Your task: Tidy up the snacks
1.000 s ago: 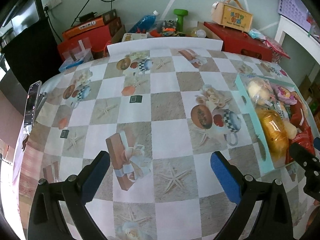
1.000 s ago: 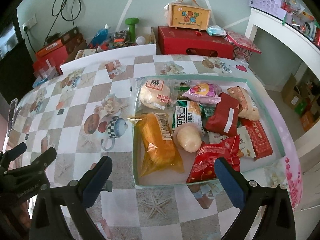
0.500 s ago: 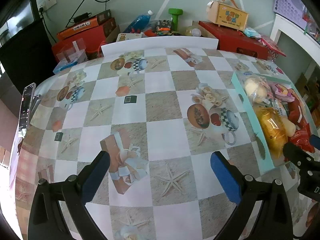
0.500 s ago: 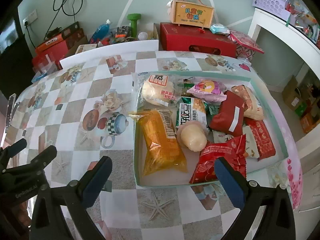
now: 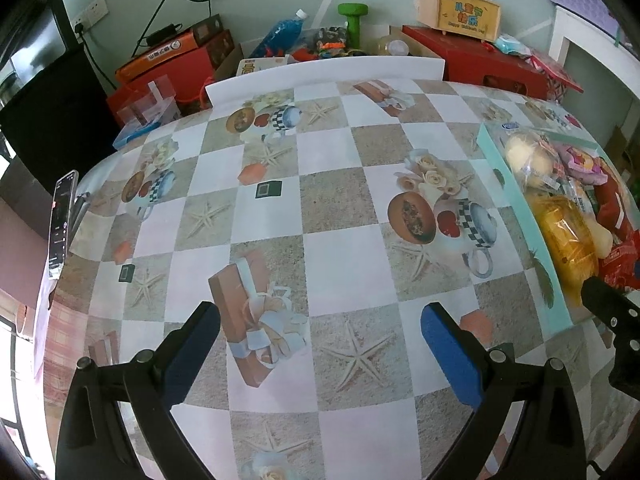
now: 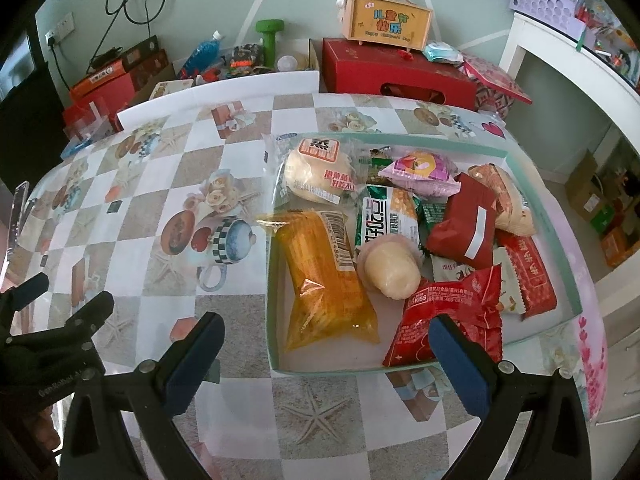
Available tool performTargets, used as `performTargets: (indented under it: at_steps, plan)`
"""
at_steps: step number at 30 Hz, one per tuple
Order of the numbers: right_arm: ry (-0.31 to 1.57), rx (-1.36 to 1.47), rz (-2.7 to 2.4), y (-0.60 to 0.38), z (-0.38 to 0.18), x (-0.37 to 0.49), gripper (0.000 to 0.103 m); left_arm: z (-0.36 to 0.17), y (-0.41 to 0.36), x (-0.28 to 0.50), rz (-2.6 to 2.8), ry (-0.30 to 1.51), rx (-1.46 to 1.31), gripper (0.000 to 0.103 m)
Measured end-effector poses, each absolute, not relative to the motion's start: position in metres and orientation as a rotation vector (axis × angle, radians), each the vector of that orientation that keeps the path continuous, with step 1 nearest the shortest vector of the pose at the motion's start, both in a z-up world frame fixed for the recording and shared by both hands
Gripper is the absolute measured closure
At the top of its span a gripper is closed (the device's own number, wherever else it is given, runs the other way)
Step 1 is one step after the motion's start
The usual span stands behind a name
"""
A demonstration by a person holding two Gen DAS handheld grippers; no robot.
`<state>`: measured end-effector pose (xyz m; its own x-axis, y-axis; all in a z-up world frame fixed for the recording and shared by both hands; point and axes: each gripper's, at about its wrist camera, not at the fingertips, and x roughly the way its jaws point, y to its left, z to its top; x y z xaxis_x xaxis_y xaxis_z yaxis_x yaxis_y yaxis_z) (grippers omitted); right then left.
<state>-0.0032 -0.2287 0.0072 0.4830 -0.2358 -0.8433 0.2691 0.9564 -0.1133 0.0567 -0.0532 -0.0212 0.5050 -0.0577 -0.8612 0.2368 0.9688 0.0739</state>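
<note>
Two grippers noted, both with jaws spread wide and nothing between the blue foam pads. Left gripper [image 5: 320, 344] hovered over bare tablecloth [image 5: 340, 256]: glossy vinyl, checked in white and sandy squares, printed with starfish, gift boxes and cups. Right gripper [image 6: 326, 354] hovered at the near edge of the snack tray [image 6: 556, 236].

Tray: shallow rectangular box, pale teal walls, white floor, resting on the right part of the table. Inside, lying loosely piled:
- long orange packet [image 6: 326, 276], crinkled clear film, barcode near its far end, along the left wall;
- round pale bun [image 6: 318, 172] in clear wrap, red label with white Chinese characters, far left corner;
- smooth cream-coloured dome-shaped pastry [image 6: 390, 268] in clear film, touching the orange packet;
- green-and-white sachet [image 6: 386, 216] with large lettering, not legible;
- pink-purple pillow pack [image 6: 418, 170], far side;
- matte dark red packet [image 6: 466, 228] with a white strip;
- shiny red foil bag [image 6: 452, 312], "KISS" readable, near right corner, partly behind the right pad;
- red packet with serrated ends [image 6: 528, 276], Chinese print.

Beyond the table: wooden handled box [image 6: 386, 20] with coloured Chinese characters atop a red carton [image 6: 396, 74]; green dumbbell [image 6: 270, 38].
</note>
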Motion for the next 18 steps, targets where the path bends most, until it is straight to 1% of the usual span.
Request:
performTargets:
  at_steps: [14,18]
  plan:
    - [1.029,0.038,-0.315,-0.2305,0.0039,-0.0033,0.000,-0.0202,-0.0539,0.0554,-0.174,1.015,0.200,0.003]
    - [1.031,0.036,-0.316,-0.2301,0.0032,-0.0035,0.000,-0.0177,-0.0536,0.0520,-0.163,0.983,0.215,0.003]
